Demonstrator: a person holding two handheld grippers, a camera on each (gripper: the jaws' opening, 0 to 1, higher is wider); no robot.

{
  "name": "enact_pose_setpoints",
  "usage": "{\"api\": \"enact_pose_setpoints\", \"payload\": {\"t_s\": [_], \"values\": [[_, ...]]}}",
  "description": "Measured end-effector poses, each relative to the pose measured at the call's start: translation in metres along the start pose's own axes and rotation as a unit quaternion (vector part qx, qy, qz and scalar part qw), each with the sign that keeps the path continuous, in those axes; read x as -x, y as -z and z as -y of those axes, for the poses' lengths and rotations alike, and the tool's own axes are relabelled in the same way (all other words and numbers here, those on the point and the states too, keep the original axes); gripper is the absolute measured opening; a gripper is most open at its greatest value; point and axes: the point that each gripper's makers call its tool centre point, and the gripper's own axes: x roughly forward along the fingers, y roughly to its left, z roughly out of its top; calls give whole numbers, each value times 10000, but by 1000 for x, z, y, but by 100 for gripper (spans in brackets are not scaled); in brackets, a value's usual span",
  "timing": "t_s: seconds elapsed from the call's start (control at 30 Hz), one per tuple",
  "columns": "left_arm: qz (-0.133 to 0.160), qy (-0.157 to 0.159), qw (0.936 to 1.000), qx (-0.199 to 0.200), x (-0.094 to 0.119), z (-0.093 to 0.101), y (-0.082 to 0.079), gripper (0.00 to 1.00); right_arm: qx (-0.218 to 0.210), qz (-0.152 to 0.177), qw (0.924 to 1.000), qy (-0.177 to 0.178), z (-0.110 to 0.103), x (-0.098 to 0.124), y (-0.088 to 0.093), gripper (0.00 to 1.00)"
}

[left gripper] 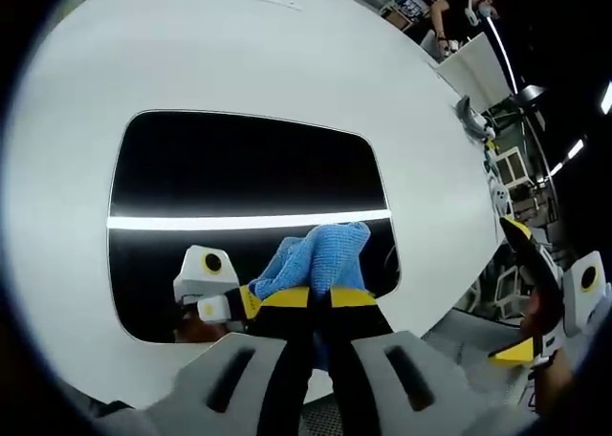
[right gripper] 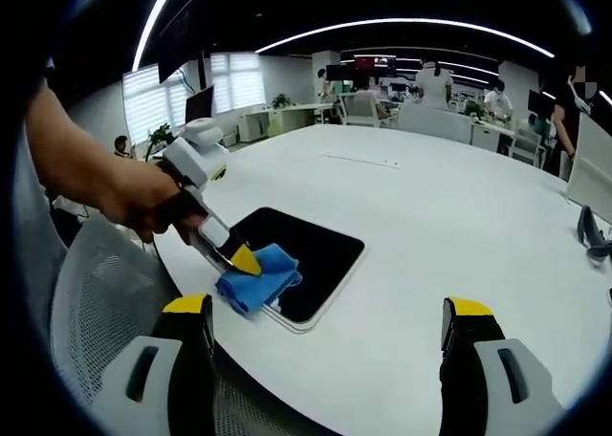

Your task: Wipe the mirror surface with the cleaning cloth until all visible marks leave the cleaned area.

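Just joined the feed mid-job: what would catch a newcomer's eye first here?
The crumpled blue microfibre cleaning cloth, clamped in the left hand-held gripper, pressed on the near corner of the dark rectangular mirror lying flat on the large white table. The right hand-held gripper stands open and empty over the table edge.

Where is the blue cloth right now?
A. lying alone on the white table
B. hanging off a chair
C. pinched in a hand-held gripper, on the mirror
C: the left hand-held gripper pinches the blue cloth against the dark mirror on the white table.
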Motion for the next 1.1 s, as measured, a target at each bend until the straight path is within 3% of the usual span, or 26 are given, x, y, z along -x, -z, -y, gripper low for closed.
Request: {"api": "enact_pose_setpoints", "payload": {"t_s": [0.33,0.93,1.0,1.1], "values": [[-4,-50,9999,160,6,-13,-1,1,1,19,10000,39,1,0,-2,99],[88,-44,9998,164,6,-12,-3,1,-38,47,10000,75,3,1,-2,99],[104,-80,9999,10,5,-13,-7,1,-41,55,9999,86,4,1,-2,99],[78,-66,9999,83,4,-14,-11,1,-43,54,9999,89,4,1,-2,99]]}}
